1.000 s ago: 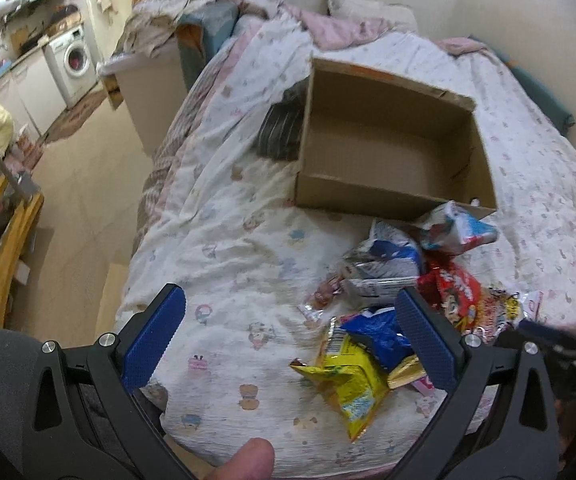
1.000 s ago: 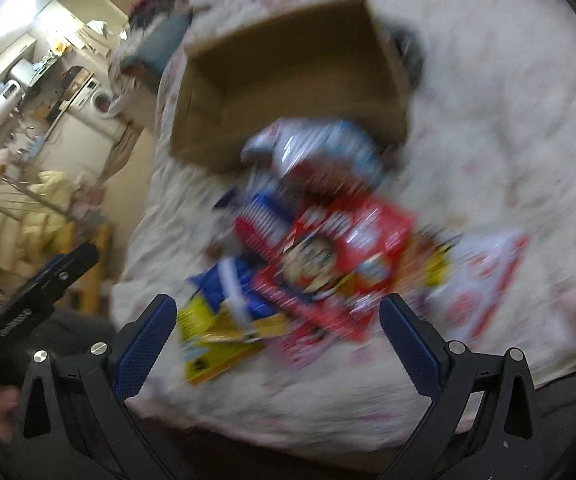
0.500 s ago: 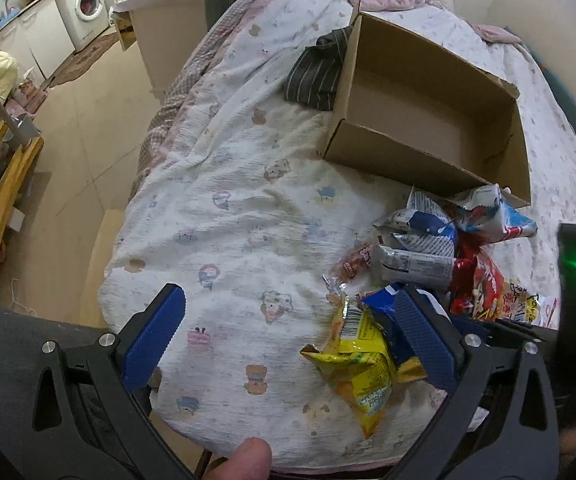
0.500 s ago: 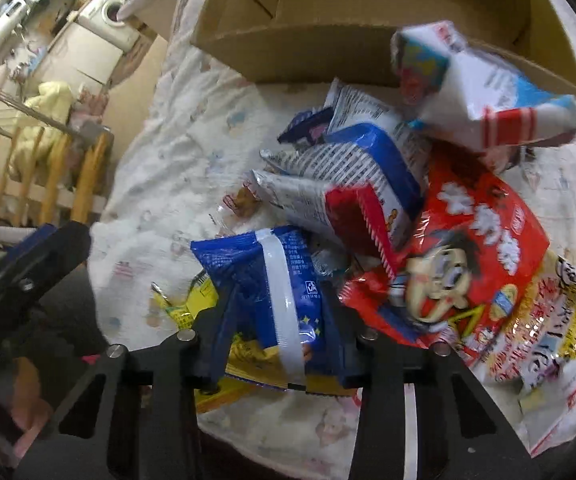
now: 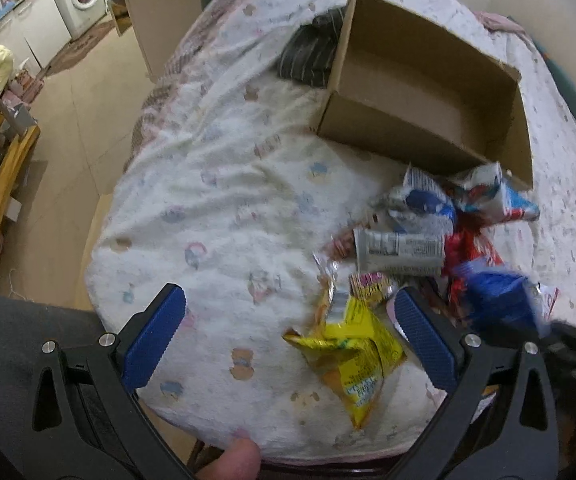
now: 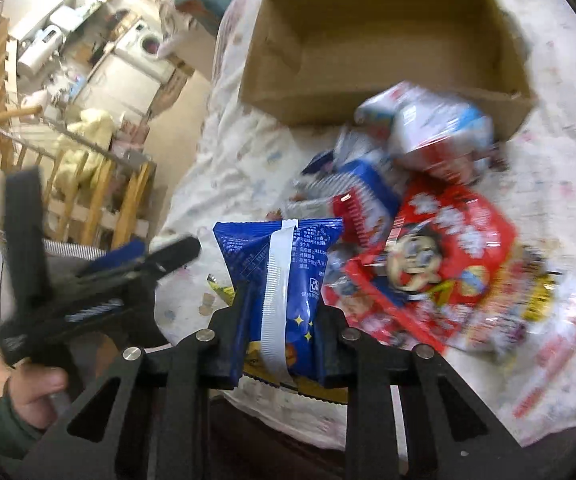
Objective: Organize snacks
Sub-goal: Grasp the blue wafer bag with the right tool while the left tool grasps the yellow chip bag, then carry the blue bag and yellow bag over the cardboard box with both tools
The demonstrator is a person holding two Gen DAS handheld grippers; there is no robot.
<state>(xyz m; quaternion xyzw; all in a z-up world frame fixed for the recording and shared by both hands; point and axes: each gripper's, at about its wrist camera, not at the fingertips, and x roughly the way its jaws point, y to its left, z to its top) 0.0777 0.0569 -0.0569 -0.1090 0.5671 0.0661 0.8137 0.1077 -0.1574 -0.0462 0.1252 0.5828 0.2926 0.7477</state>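
As right tongs (image 6: 281,308) close, pinching a blue packet (image 6: 283,268) above the bed (image 5: 215,208) | left tongs (image 5: 288,340) spread, empty, over a yellow bag (image 5: 352,352) | step: first pick | next: carry packet to the empty box (image 6: 388,36), then release.

One cardboard box (image 5: 428,80), roughly eight snack packets (image 6: 440,248)
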